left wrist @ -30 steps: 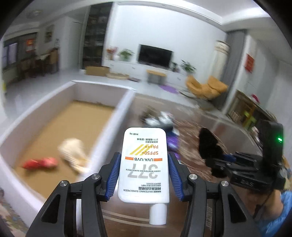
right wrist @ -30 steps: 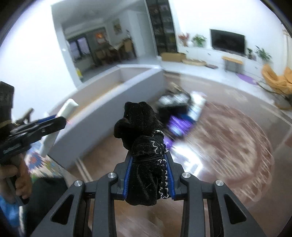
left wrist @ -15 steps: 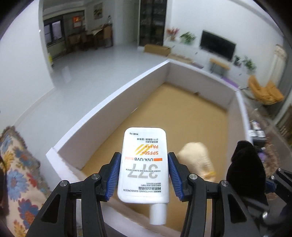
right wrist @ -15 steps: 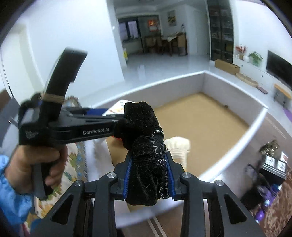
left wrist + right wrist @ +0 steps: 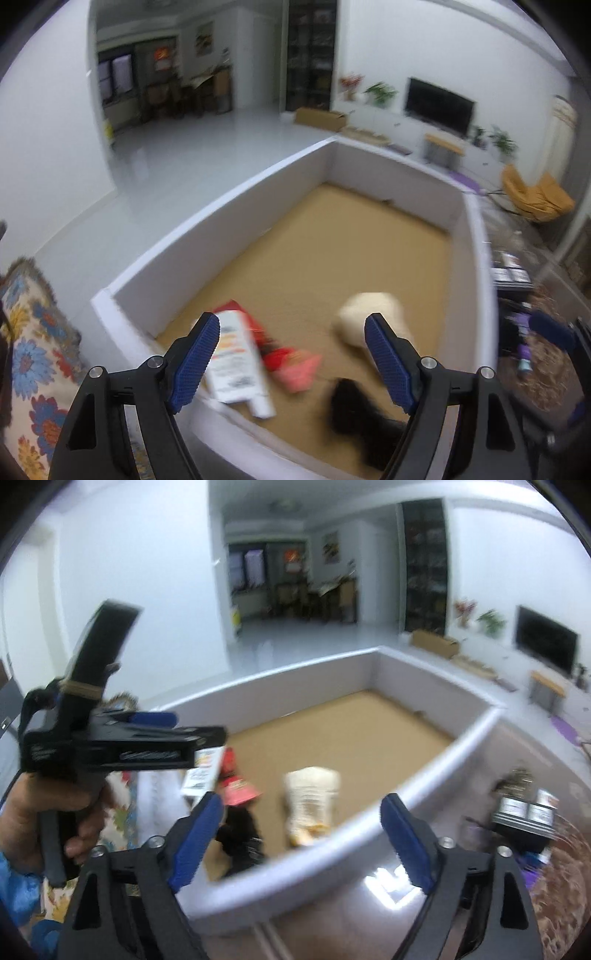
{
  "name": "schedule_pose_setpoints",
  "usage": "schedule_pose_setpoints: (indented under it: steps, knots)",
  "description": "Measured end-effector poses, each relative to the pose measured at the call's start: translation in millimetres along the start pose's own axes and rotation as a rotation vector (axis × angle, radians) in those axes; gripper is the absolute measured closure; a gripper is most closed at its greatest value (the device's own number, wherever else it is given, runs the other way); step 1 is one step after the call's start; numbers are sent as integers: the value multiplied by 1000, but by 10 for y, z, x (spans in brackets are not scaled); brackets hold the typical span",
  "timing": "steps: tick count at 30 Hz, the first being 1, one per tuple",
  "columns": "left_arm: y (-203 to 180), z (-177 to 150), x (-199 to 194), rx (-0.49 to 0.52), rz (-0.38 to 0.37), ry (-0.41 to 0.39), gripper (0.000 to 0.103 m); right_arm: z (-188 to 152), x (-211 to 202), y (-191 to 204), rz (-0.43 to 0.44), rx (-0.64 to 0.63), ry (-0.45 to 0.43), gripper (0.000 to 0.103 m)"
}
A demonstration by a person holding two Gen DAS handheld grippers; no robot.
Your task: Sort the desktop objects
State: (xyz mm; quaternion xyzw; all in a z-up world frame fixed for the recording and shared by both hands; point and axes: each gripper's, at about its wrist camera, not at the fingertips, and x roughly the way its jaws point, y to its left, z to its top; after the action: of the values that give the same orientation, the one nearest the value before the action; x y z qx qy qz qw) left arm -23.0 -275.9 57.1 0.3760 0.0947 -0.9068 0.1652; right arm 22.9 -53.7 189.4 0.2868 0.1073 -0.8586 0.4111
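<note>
Both grippers hang over a white-walled box [image 5: 229,192] with a tan floor. My left gripper [image 5: 293,343] has its jaws opening, and the white sunscreen tube [image 5: 236,365] is dropping, blurred, beside its left finger. My right gripper [image 5: 303,812] is also opening its jaws, with the black glove [image 5: 240,834] free below them on the box floor. The glove [image 5: 354,410] lies near the box's front wall. A red packet [image 5: 284,354] and a cream packet [image 5: 373,321] lie in the box too. In the right wrist view, a hand [image 5: 48,812] holds the left gripper [image 5: 122,742] above the tube [image 5: 203,771].
A flowered cloth [image 5: 29,354] lies left of the box. Several small items [image 5: 524,812] remain on the brown patterned tabletop to the right. The box wall [image 5: 369,845] stands between my right gripper and the items inside.
Both grippers went from shut to open. The sunscreen tube left the left jaws and the black glove left the right jaws; both have dropped into the box.
</note>
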Motion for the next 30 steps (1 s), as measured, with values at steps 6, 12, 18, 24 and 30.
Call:
schedule_pose_setpoints:
  steps: [6, 12, 18, 24, 30]
  knots:
    - [-927, -284, -406, 129, -217, -15, 18, -527, -523, -751, -164, 110, -28, 6]
    - [-1914, -879, -262, 263, -344, 98, 13, -1371, -951, -1598, -343, 247, 118, 6]
    - [-2548, -1341, 170, 342, -310, 245, 13, -1990, -1276, -2161, -465, 381, 236, 6]
    - [-2786, -1503, 321, 374, -268, 235, 13, -2082, -1430, -2283, -472, 446, 208, 6]
    - [-2771, -1515, 424, 368, -238, 205, 13, -2093, -1345, -2269, -495, 435, 254, 6]
